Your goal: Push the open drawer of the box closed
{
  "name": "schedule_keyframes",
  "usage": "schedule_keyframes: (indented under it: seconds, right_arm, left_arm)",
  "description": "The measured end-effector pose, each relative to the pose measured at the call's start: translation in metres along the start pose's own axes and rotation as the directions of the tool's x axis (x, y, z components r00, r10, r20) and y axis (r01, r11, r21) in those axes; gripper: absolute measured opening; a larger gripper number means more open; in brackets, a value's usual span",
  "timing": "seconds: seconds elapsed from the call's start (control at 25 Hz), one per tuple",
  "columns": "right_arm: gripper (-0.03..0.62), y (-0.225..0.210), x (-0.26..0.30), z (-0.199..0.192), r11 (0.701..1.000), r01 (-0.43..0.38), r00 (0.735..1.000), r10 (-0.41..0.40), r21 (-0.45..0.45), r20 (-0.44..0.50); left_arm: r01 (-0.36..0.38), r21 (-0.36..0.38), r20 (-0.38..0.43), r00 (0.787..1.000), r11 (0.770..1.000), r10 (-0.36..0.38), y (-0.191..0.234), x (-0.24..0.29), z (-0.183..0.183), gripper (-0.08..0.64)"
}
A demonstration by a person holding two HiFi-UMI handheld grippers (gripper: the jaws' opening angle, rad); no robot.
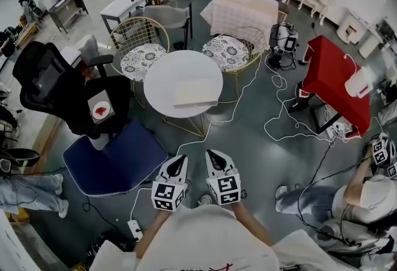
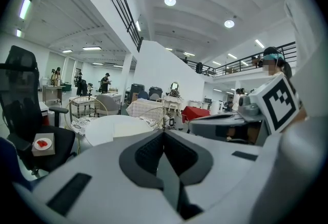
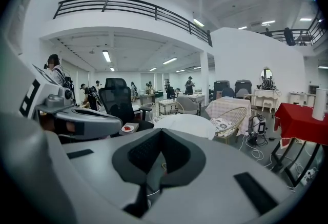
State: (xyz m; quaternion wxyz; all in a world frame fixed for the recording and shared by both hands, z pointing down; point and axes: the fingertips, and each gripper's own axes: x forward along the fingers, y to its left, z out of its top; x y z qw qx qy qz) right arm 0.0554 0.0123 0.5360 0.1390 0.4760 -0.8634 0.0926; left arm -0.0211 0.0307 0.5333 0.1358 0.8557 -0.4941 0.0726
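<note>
A flat white box point(image 1: 195, 92) lies on the round white table point(image 1: 167, 77) ahead of me. From here I cannot make out its drawer. Both grippers hang close to my body, well short of the table and above the floor. The left gripper point(image 1: 180, 159) is shut with nothing between its pads, and so is the right gripper point(image 1: 213, 154). In the left gripper view the closed left gripper point(image 2: 164, 133) points at the table point(image 2: 102, 130) and the box point(image 2: 132, 127). The right gripper view shows the right gripper point(image 3: 161, 132) shut, with the table point(image 3: 187, 124) beyond it.
A black office chair point(image 1: 53, 87) and a blue seat point(image 1: 115, 158) stand left of the table. Two wire chairs point(image 1: 144, 56) point(image 1: 226, 51) stand behind it. A red table point(image 1: 335, 80) and loose cables point(image 1: 291, 121) lie to the right. A person point(image 1: 366, 198) crouches at the lower right.
</note>
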Motion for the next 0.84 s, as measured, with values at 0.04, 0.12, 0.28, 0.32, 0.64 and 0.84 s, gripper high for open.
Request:
schedule_keyframes:
  seconds: [0.04, 0.12, 0.28, 0.32, 0.64, 0.84]
  right_arm:
    - [0.015, 0.002, -0.004, -0.001, 1.000, -0.002, 1.000, 0.002, -0.001, 0.004]
    - [0.015, 0.005, -0.011, -0.003, 1.000, -0.006, 1.000, 0.006, -0.004, 0.010]
    - [0.015, 0.009, -0.023, -0.006, 1.000, -0.008, 1.000, 0.008, -0.012, 0.012]
    - [0.015, 0.009, -0.026, -0.007, 1.000, -0.009, 1.000, 0.009, -0.013, 0.012]
    - [0.015, 0.012, -0.040, -0.014, 1.000, -0.009, 1.000, 0.009, -0.022, 0.012]
    - [0.015, 0.016, -0.041, -0.017, 1.000, -0.016, 1.000, 0.016, -0.020, 0.005]
  left_arm:
    - [-0.002, 0.001, 0.002, 1.000, 1.000, 0.002, -0.003, -0.003, -0.001, 0.012]
    - [-0.005, 0.004, 0.007, 1.000, 1.000, 0.005, -0.007, -0.009, -0.003, 0.012]
    - [-0.002, 0.007, 0.013, 1.000, 1.000, 0.002, -0.017, -0.016, -0.004, 0.012]
    - [-0.002, 0.006, 0.013, 1.000, 1.000, 0.002, -0.019, -0.017, -0.004, 0.012]
    - [0.005, 0.007, 0.027, 1.000, 1.000, -0.005, -0.032, -0.023, -0.006, 0.012]
    - [0.012, 0.010, 0.032, 0.999, 1.000, -0.013, -0.036, -0.026, -0.007, 0.012]
